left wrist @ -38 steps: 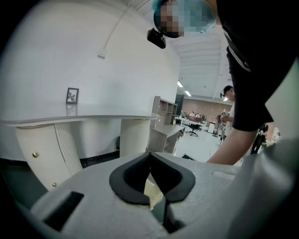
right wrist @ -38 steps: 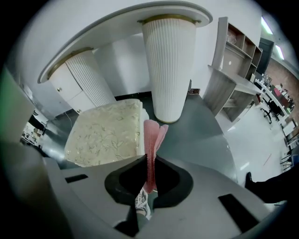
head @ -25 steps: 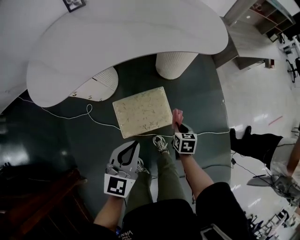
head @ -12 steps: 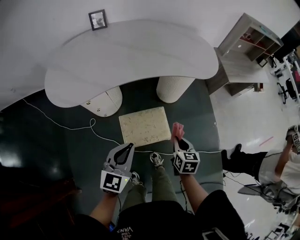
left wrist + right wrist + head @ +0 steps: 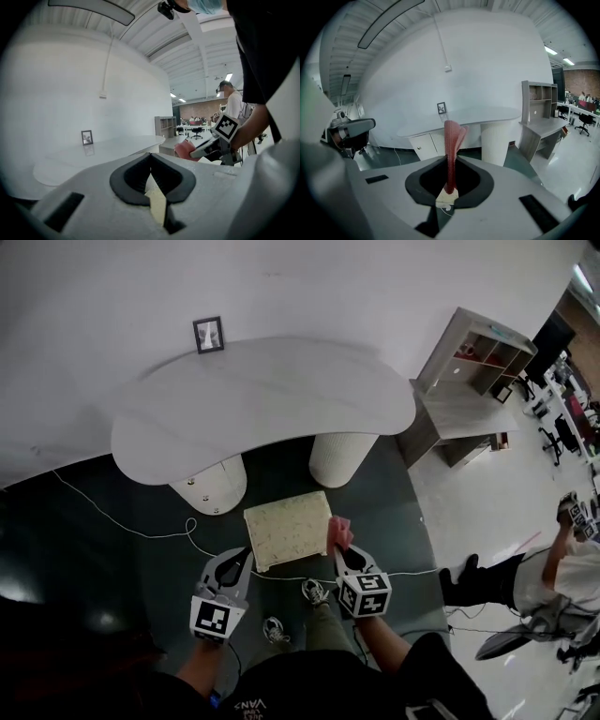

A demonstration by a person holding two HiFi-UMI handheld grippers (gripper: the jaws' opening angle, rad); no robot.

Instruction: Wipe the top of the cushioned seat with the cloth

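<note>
Two handheld grippers, one cloth and one seat are in view. In the head view, a single square cushioned seat (image 5: 286, 529), cream and speckled, stands on the dark green floor (image 5: 386, 512). It sits just in front of a curved white surface (image 5: 262, 395) carried on two pedestals, the right pedestal (image 5: 342, 457) ribbed and round. The left gripper (image 5: 246, 554) hangs near the seat's near left corner, its jaws closed together on nothing. The right gripper (image 5: 338, 550) is clenched on one pink cloth (image 5: 338, 532), which overlaps the seat's right edge; whether they touch cannot be told. Only the right gripper view shows the cloth's ribbed weave, standing upright in a narrow fold. One small picture frame (image 5: 208, 334) stands at the surface's far edge.
</note>
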